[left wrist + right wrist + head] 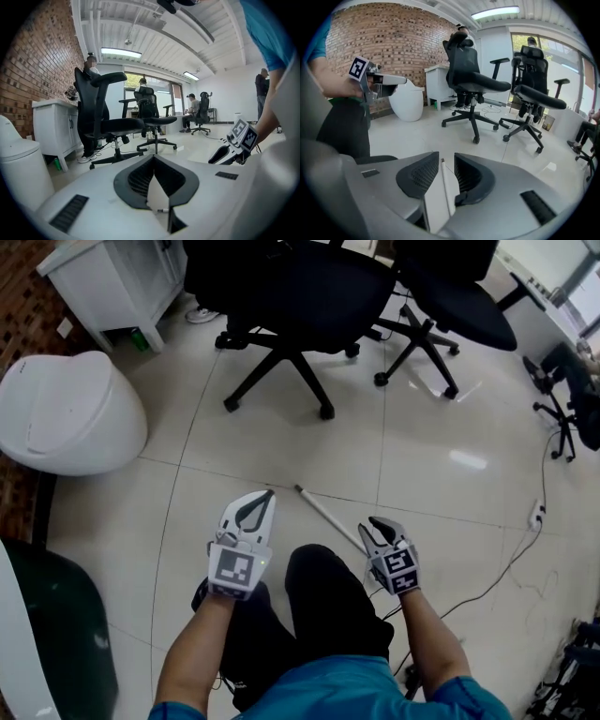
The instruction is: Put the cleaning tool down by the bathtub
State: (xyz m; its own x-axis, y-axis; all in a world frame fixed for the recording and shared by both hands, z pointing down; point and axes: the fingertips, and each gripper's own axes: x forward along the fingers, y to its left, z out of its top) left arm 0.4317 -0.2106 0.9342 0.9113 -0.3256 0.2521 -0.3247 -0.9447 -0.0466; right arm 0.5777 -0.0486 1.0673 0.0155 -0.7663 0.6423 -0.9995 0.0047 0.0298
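Sweeping from the left: white-rimmed bathtub at the lower edge, white toilet above it. Then the left gripper, jaws closed tip to tip, nothing between them. Next the cleaning tool, a thin white pole slanting across the floor tiles, well apart from the bathtub, near end between the jaws of the right gripper. Those jaws apart, pads clear of the pole on both sides. Black office chairs beyond.

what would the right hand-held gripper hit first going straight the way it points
Probably the white pole, which lies between the right hand-held gripper's open jaws; past it, bare floor. Depth is unclear.
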